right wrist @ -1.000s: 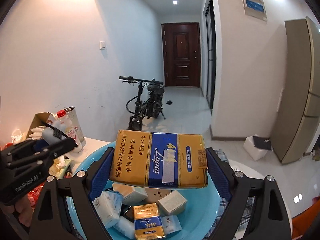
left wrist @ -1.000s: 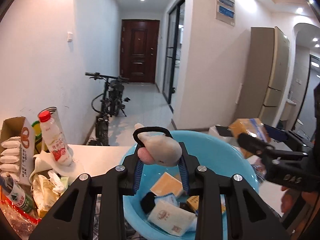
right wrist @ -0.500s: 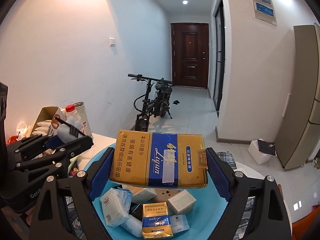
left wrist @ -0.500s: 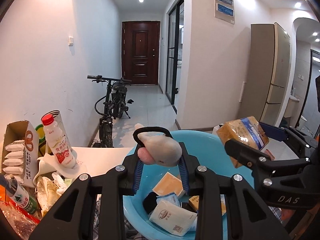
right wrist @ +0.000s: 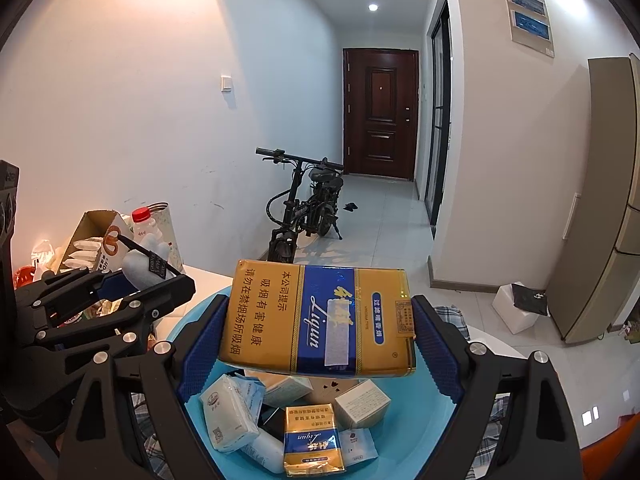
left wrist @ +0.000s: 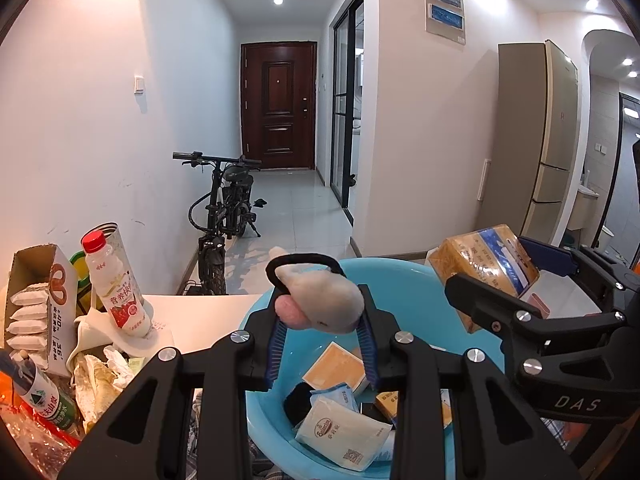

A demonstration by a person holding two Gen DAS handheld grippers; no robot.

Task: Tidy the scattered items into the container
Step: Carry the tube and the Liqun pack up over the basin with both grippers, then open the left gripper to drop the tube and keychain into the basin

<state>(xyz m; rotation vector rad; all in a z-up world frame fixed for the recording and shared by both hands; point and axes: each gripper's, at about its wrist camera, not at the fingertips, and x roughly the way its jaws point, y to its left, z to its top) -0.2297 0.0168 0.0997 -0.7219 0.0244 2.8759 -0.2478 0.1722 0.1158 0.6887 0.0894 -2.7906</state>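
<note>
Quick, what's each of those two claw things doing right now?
Left gripper: closed on a small plush toy.
Right gripper: closed on a large gold-and-blue carton.

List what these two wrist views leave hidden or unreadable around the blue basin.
- Blue basin: near rim cut off by the bottom edge, both views.
- Basin floor, right wrist view: hidden behind the yellow carton in the right gripper.
- Plush toy in the left gripper: underside hidden by the fingers.
- Tissue pack: print too small.
</note>
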